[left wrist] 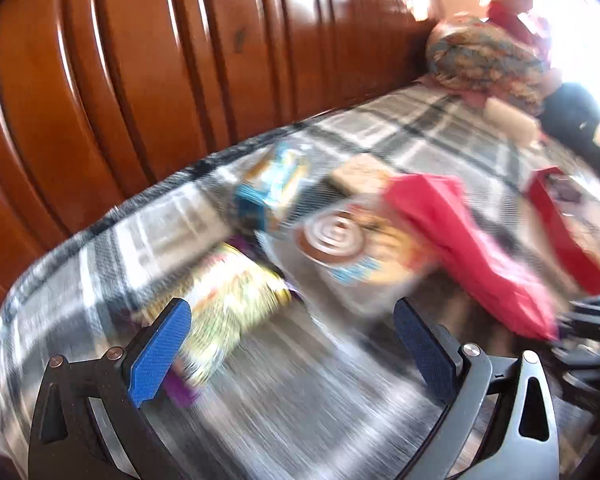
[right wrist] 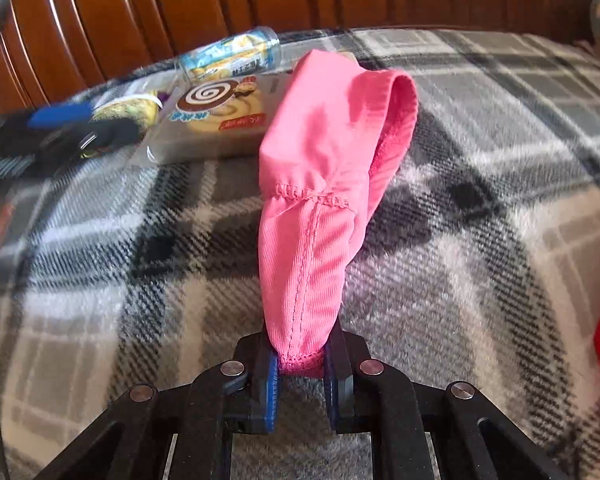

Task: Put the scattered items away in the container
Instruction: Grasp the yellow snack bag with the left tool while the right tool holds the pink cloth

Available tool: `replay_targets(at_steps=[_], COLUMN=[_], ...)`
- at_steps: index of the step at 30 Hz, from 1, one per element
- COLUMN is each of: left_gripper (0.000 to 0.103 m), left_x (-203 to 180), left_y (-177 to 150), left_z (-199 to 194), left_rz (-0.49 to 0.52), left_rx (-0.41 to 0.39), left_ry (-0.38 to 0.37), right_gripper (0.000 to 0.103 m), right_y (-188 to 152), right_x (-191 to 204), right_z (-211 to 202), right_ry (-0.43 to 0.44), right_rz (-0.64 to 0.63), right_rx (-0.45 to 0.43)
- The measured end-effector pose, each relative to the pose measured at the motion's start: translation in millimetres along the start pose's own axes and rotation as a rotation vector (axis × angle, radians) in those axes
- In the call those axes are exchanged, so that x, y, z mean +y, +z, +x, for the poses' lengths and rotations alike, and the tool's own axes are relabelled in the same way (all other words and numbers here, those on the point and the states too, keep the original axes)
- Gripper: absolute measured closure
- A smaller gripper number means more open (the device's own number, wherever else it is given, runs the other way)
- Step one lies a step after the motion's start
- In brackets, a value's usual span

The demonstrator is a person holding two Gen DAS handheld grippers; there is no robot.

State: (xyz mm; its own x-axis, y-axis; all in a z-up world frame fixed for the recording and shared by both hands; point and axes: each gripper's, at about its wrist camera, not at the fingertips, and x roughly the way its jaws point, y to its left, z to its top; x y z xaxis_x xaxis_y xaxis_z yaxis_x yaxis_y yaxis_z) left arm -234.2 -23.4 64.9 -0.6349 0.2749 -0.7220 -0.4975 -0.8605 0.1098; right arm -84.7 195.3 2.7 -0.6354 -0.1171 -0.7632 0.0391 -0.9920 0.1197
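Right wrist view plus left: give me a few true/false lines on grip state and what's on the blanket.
1. The right gripper is shut on the pink cloth. True.
2. The left gripper holds the swirl packet. False: its fingers are apart and hold nothing.
3. The can lies on its side near the wood panel. True.
4. The pink cloth lies flat on the blanket. False: it is pinched at one end by the right gripper.
5. The swirl packet sits inside the red box. False: it lies on the blanket.
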Motion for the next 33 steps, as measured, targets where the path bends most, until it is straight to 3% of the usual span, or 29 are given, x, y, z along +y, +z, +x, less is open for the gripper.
replay_targets(at_steps=[2,5,7,9,11,13,15,19,22,27,31,33], left_gripper=[0.0,0.0,0.0,0.0,0.0,0.0,0.0,0.0,0.0,0.002,0.022,0.026], left_x=[11.3,37.1,55.8,73.4,90.6,100.7,100.8,90.2,74.6,64.1,51.7,48.6], left_y=[2.9,-0.3,-8.7,-16.8,-17.6,-12.7,-6.8,7.1,12.7,8.4,-0.1,-1.7], left_z=[10.5,12.9,4.6,-2.4,4.1,23.3,40.0,56.8,66.4,69.7,59.1,57.5], left_rz=[0.002,-0.079,-0.142,-0.222,-0.314,-0.359,-0.319,-0.147,-0.024,-0.012,0.001,-0.016], left_rx=[-0.001,0.038,0.007,-0.057,-0.064,0.005,0.031,0.084,0.113,0.084,0.052,0.053], left_ry=[0.025,-0.045,-0.089,-0.058,-0.048,-0.183,-0.272,-0.291,-0.27,-0.16,-0.051,-0.016], right_gripper=[0.086,0.086,0.086,0.086,0.086,0.086,0.086,0.086,0.086,0.086,0.086,0.086], right_y=[-1.6,-3.3,-5.8,-7.7,-7.4,-8.2,-8.0,-5.9,-7.5,-7.2,-8.0,-7.8], right_x=[-0.3,-4.7,-8.4,-10.8,-8.6,-5.6,-5.1,-9.1,-9.1,-2.1,3.2,6.2], right_z=[-0.2,-0.1,0.6,0.1,-0.6,-0.7,1.4,3.5,2.5,2.2,1.8,2.4], right_ry=[-0.002,0.015,0.033,0.046,0.043,0.035,0.038,0.059,0.057,0.019,-0.014,-0.034], right_rz=[-0.006,0.007,0.023,0.037,0.038,0.031,0.034,0.057,0.058,0.05,0.05,0.041], right_rx=[-0.004,-0.01,-0.015,-0.016,-0.016,-0.019,-0.021,-0.024,-0.026,-0.03,-0.036,-0.037])
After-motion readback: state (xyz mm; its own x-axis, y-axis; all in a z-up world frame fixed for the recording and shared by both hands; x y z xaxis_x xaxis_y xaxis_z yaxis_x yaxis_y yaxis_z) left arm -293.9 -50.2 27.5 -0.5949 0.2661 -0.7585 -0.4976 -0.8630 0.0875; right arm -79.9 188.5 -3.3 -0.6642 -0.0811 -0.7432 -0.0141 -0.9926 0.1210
